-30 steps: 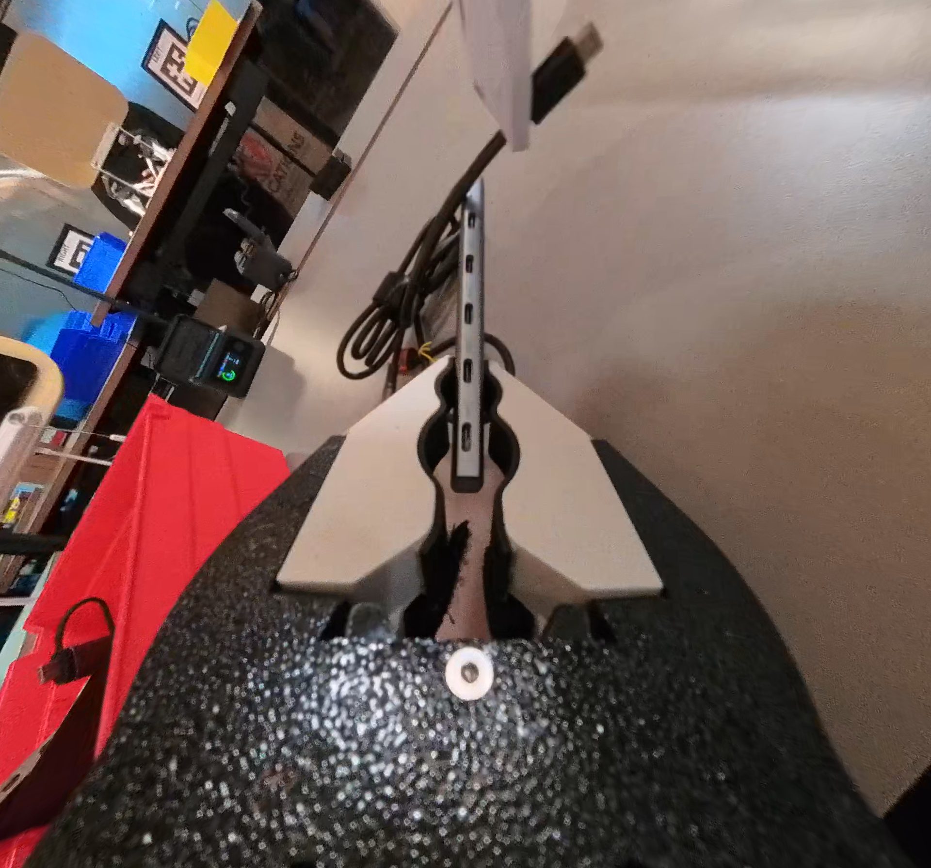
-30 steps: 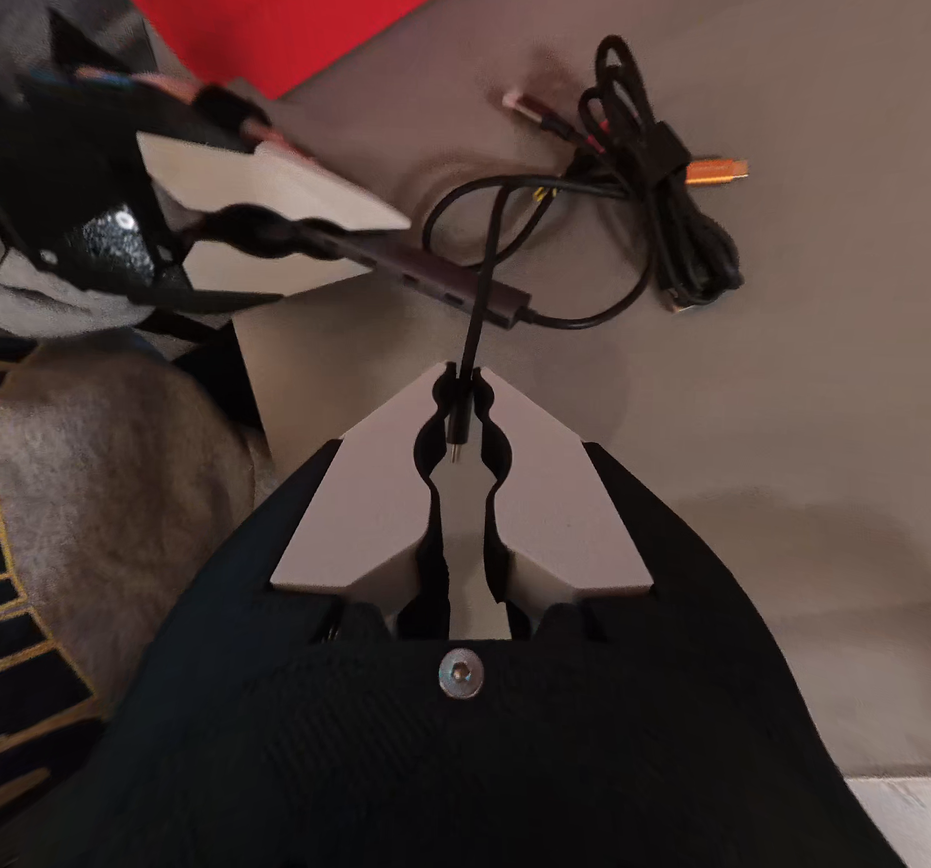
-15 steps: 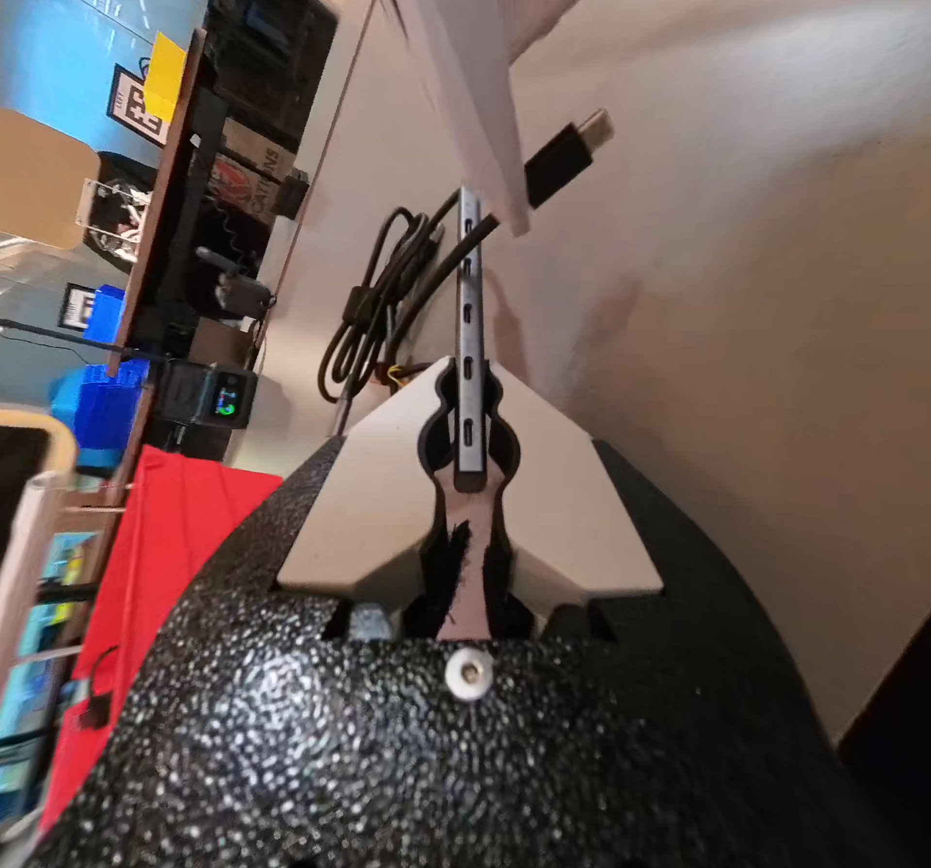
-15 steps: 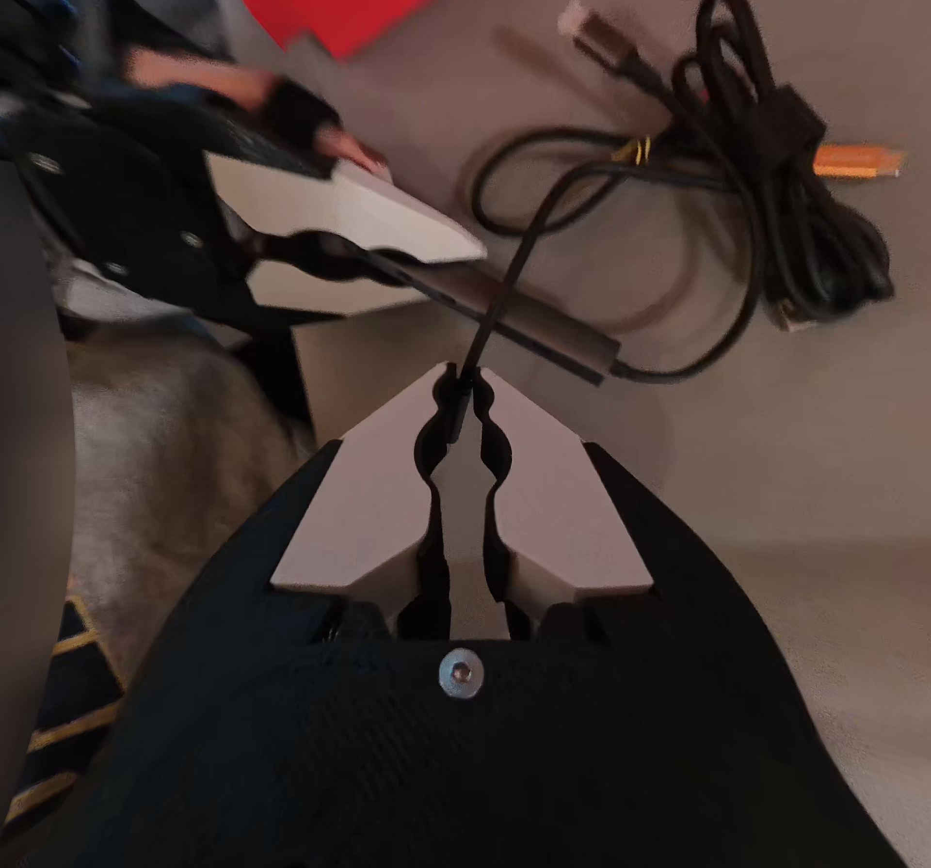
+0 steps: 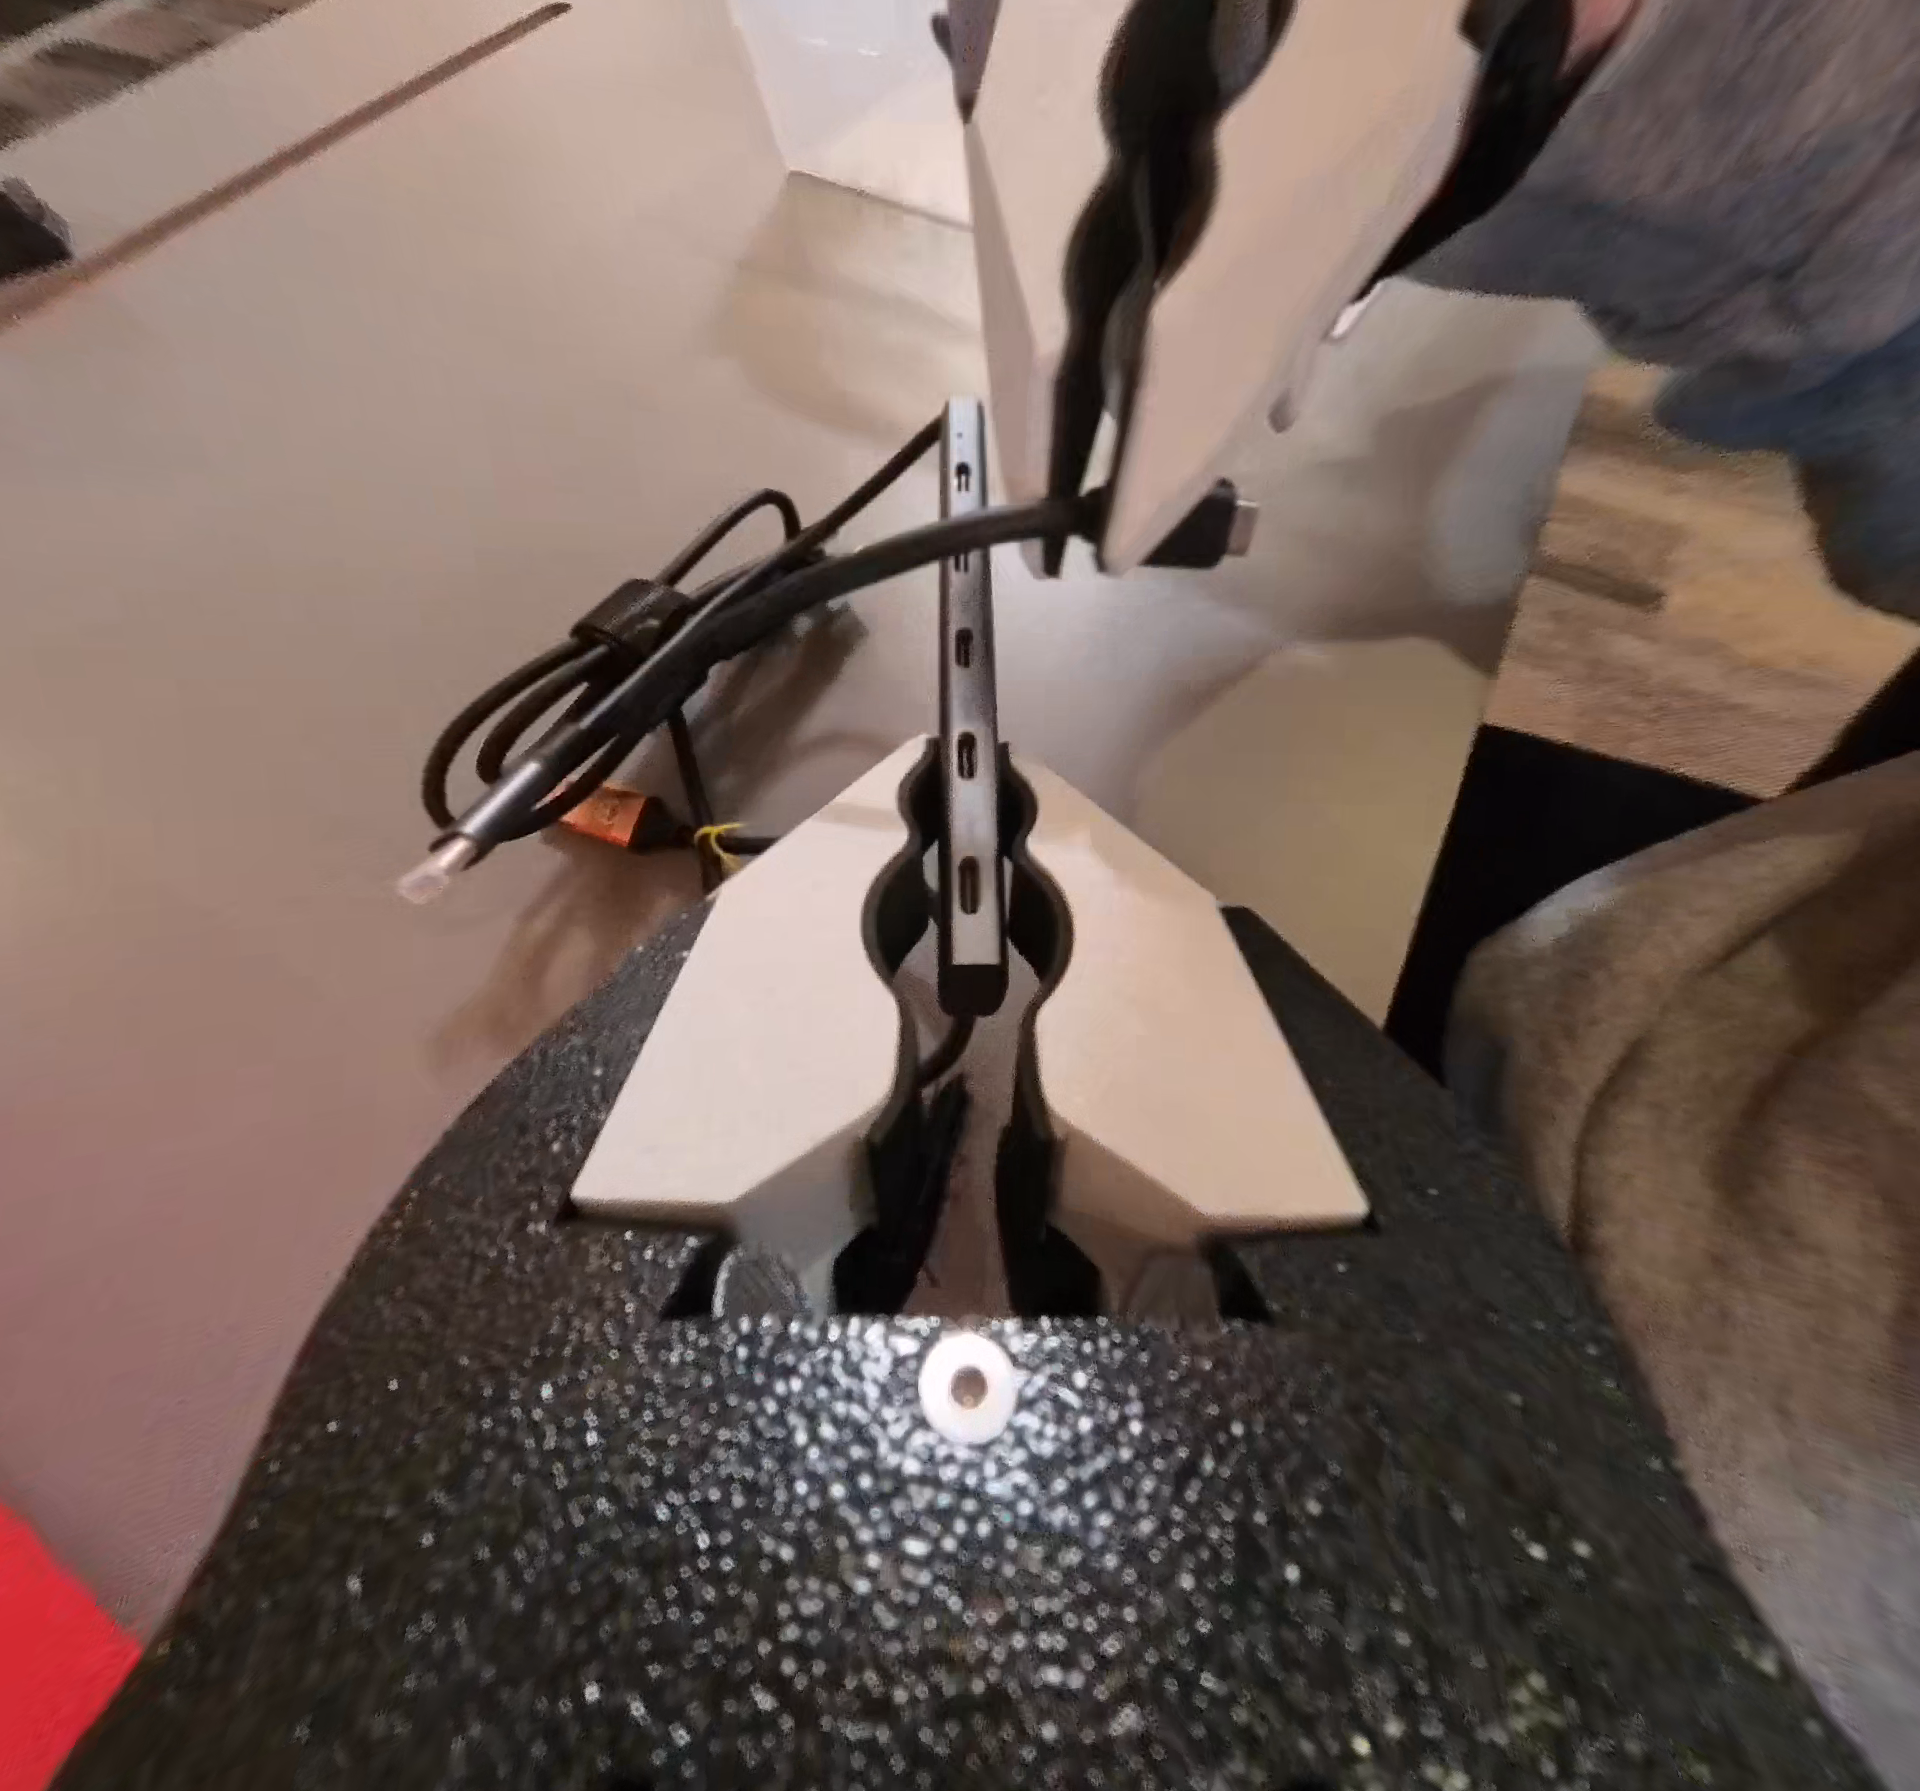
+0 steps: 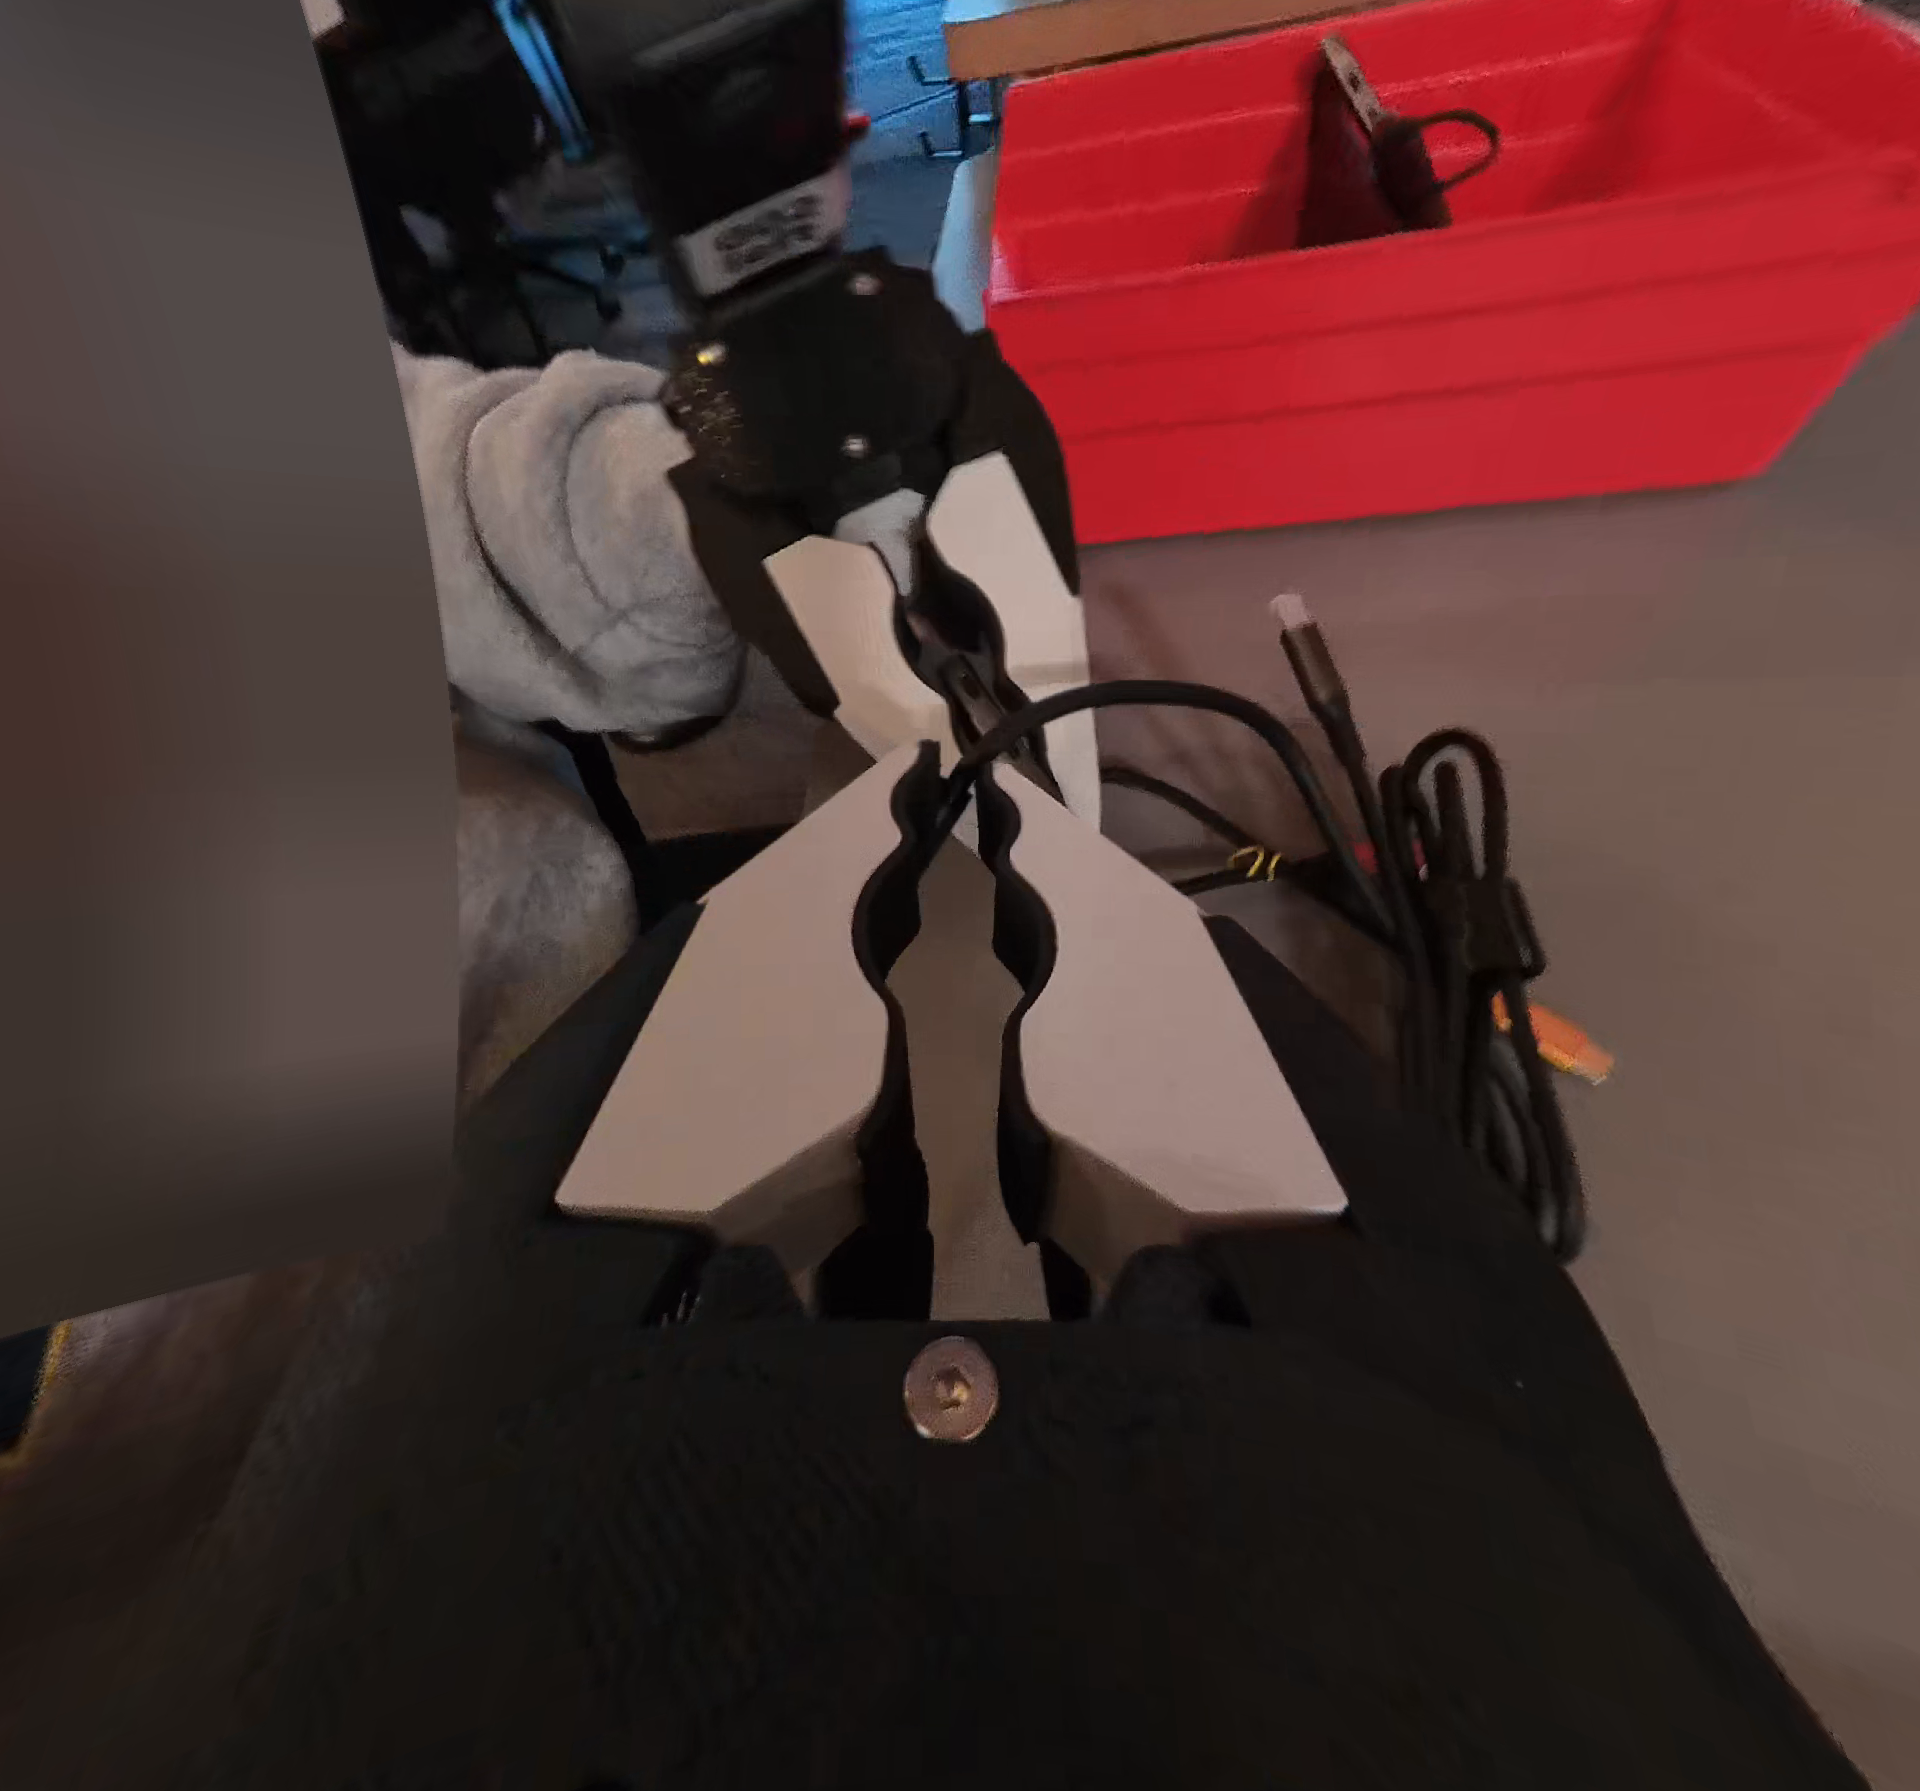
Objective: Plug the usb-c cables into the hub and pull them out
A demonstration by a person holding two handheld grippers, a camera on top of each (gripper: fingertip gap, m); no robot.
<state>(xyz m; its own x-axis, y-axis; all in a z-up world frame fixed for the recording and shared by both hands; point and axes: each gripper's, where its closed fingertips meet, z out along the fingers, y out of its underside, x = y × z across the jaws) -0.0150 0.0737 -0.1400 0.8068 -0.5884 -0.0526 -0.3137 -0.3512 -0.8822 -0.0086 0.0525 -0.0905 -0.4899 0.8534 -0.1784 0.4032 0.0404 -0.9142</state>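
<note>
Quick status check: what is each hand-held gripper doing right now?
Left hand-held gripper: shut on the hub, held edge-up.
Right hand-held gripper: shut on the usb-c cable near its plug, not yet inserted.

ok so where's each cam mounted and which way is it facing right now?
Left wrist view: on the left gripper, looking along its fingers at the clamped hub, the right gripper with the usb-c cable beyond; grey sleeve at right.
Right wrist view: on the right gripper, facing the left gripper and the red bin; sleeve behind.
Shared: both grippers, the hub, the cable, the bundled cables on the table.
</note>
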